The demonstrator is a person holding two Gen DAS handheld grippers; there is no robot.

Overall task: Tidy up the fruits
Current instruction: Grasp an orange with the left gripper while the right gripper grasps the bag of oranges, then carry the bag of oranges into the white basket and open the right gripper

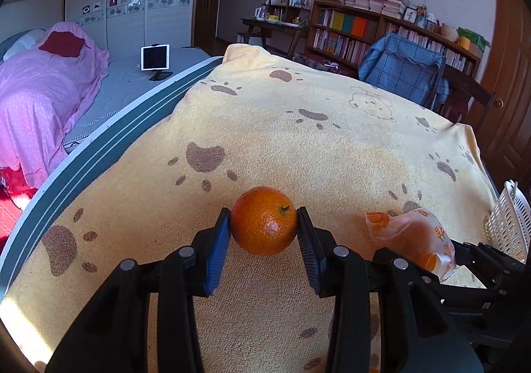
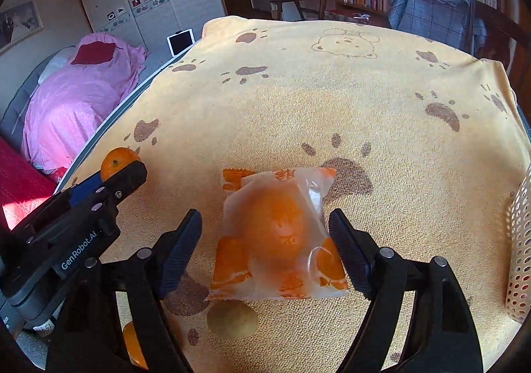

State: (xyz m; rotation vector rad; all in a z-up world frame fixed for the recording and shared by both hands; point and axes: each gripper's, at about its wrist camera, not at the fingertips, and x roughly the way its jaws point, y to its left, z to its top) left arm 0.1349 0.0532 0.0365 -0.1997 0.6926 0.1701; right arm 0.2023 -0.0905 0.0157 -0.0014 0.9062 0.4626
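My left gripper (image 1: 264, 218) is shut on a bare orange (image 1: 264, 221), its blue pads pressing both sides just above the yellow paw-print towel (image 1: 298, 140). In the right wrist view that orange (image 2: 116, 162) shows at the left behind the left gripper (image 2: 124, 174). A second orange sealed in a clear and orange plastic wrapper (image 2: 280, 233) lies on the towel. My right gripper (image 2: 265, 233) is open, its fingers standing on either side of the wrapped orange without touching it. The wrapped orange also shows in the left wrist view (image 1: 411, 240).
A white perforated basket (image 1: 509, 220) stands at the right edge of the towel, also in the right wrist view (image 2: 519, 240). Another orange thing (image 2: 134, 344) peeks out below my right gripper's left finger. A pink-covered bed (image 1: 43, 91) is to the left, bookshelves (image 1: 365, 28) behind.
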